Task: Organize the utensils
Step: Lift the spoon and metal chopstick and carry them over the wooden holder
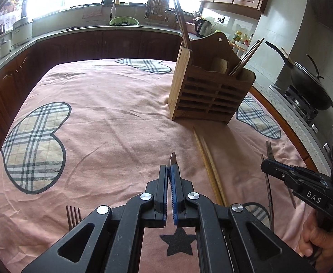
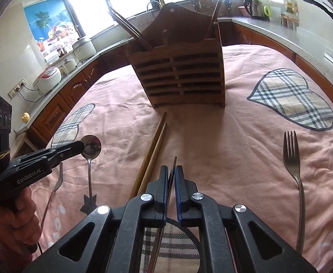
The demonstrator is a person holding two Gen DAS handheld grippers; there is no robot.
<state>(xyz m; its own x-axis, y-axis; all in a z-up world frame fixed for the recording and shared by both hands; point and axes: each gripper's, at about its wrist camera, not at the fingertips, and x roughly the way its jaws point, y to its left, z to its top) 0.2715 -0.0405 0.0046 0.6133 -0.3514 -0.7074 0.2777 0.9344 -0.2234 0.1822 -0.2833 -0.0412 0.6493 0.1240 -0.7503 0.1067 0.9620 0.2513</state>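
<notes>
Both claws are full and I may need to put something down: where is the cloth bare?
Bare: the wide stretch of cloth left of the wooden holder, up to the big plaid heart. Crowded: in front of the holder, where the chopsticks, spoon and fork lie.

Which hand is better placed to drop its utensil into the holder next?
Probably right: the right tongs grip a thin utensil, wooden holder straight ahead; from the left tongs it stands off-centre.

left wrist: tilted down, near cloth | right wrist: same | shared: wooden holder (image 1: pixel 212 86) (image 2: pixel 177 72)
</notes>
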